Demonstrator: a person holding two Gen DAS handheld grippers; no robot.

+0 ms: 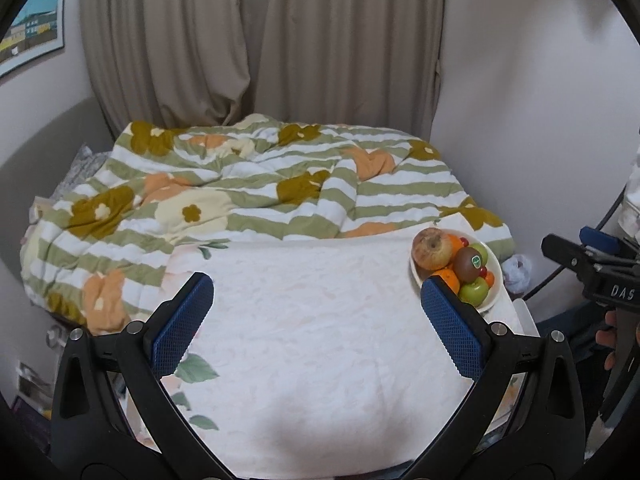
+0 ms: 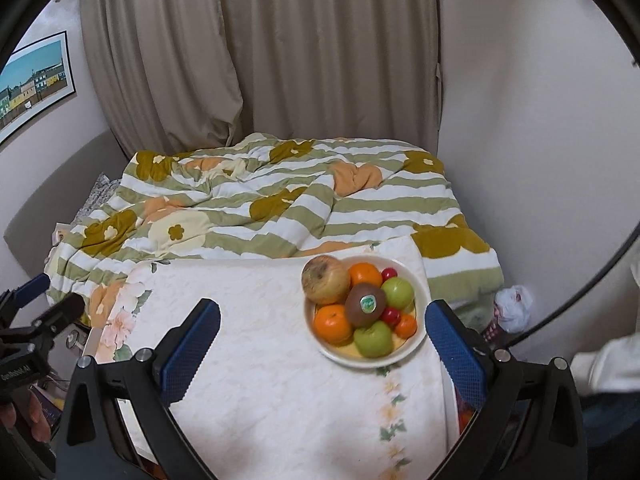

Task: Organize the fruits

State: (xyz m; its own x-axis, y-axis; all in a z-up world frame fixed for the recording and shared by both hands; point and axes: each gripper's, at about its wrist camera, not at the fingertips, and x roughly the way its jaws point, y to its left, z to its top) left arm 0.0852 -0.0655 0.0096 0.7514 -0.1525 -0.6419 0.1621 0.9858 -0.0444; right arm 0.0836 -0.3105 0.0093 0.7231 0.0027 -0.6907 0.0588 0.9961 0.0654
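A white bowl (image 2: 414, 338) of fruit stands on a white cloth-covered table (image 2: 260, 360). It holds a large brownish apple (image 2: 325, 280), a kiwi (image 2: 365, 304) with a sticker, oranges (image 2: 331, 322), two green apples (image 2: 373, 339) and small red fruits (image 2: 390, 315). My right gripper (image 2: 322, 340) is open and empty, with the bowl just ahead between its fingers. My left gripper (image 1: 318, 320) is open and empty over the bare cloth; the bowl (image 1: 494, 292) sits behind its right fingertip (image 1: 440, 292).
A bed with a green striped flowered duvet (image 2: 280, 208) lies behind the table. Curtains (image 2: 280, 60) hang at the back. A white bag (image 2: 514, 306) lies on the floor at the right. The other gripper shows at each view's edge.
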